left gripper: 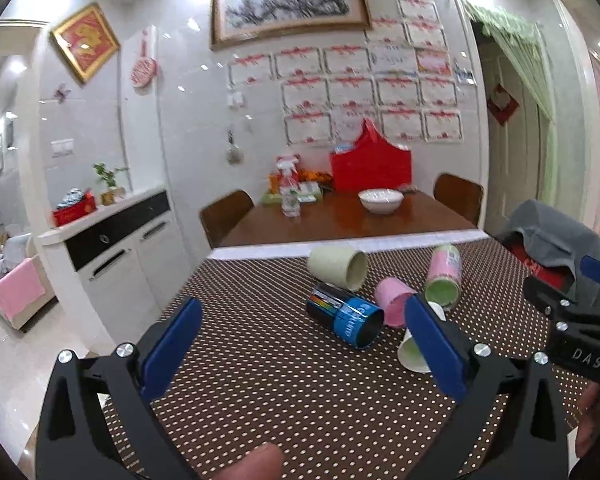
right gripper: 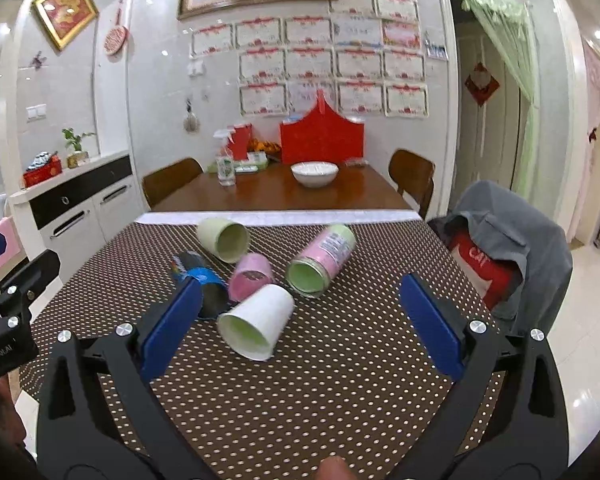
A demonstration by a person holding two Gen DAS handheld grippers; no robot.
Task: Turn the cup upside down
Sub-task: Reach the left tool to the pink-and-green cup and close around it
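Note:
Several cups lie on their sides on the dotted brown tablecloth. A white paper cup lies nearest, mouth toward me. Behind it lie a pink cup, a blue-black cup, a pale green cup and a pink-and-green jar. In the left wrist view the blue-black cup is in the middle, with the pale green cup, pink cup and jar around it. My left gripper is open and empty. My right gripper is open and empty, short of the white cup.
A wooden dining table with a white bowl and a spray bottle stands behind the cloth. A chair draped with a grey jacket is at the right. A white sideboard is at the left.

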